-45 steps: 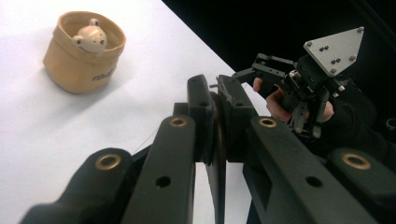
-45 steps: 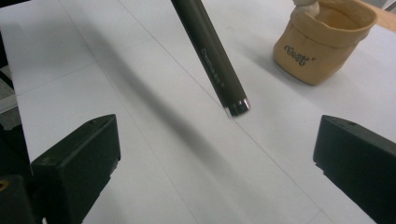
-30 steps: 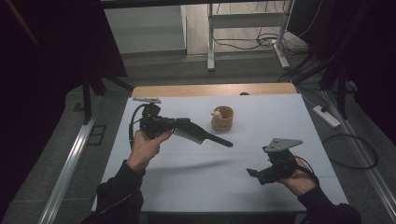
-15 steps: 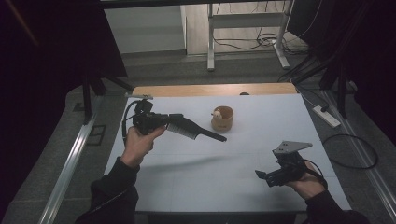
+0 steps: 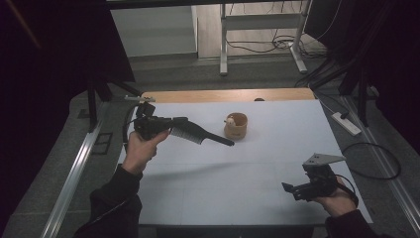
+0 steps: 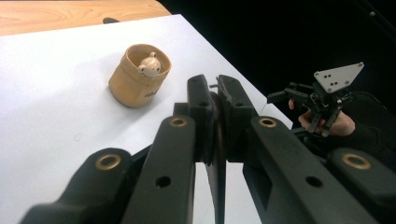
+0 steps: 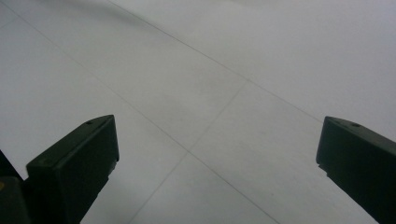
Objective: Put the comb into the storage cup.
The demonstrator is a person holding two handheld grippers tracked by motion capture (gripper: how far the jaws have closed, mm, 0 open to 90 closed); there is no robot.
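Observation:
In my left gripper (image 5: 174, 129) is a black comb (image 5: 200, 135), held off the table with its handle pointing right toward a tan cup (image 5: 236, 126). The jaws are shut on the comb's toothed end. The left gripper view looks along the closed left gripper (image 6: 217, 91) at the cup (image 6: 139, 77), which has a small bear figure (image 6: 150, 66) inside. My right gripper (image 5: 293, 188) is low over the table's front right corner. The right gripper view shows that gripper (image 7: 217, 154) open wide, with bare table between the jaws.
A white sheet covers the table (image 5: 257, 163), and a wooden strip (image 5: 228, 95) shows along its far edge. On the floor to the right lie a power strip (image 5: 345, 124) and cables. A metal rail (image 5: 74, 173) runs along the left side.
My left hand has carried the comb a little to the left and away from me. My right hand has slid to the right along the front of the table.

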